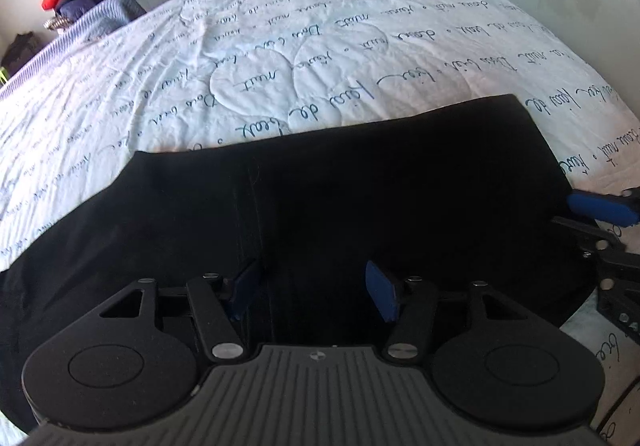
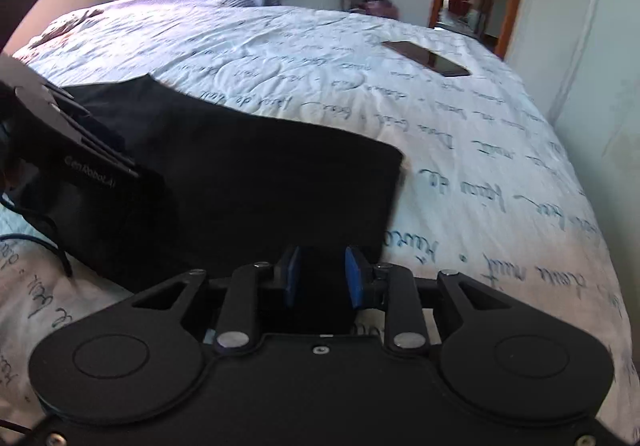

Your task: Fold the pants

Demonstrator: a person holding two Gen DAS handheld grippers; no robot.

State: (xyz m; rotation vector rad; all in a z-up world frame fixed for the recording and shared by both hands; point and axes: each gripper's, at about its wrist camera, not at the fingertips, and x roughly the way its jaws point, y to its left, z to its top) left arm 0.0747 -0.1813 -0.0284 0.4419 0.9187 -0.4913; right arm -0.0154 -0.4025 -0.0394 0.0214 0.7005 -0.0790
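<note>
Lying flat on the bed (image 1: 360,58), the black pants (image 1: 320,198) sit under both tools: the left hand-held gripper (image 1: 314,292) hovers low with jaws wide, the right hand-held gripper (image 2: 322,276) spread narrower over their corner.

A: Do the pants (image 1: 320,206) show whole ahead of the left gripper (image 1: 312,290)?

B: No. Its body hides their near edge, and the frame cuts them off to its left.

A: And from the right gripper (image 2: 322,276)?

B: The left gripper hides their far-left part; contact cannot be told.
</note>
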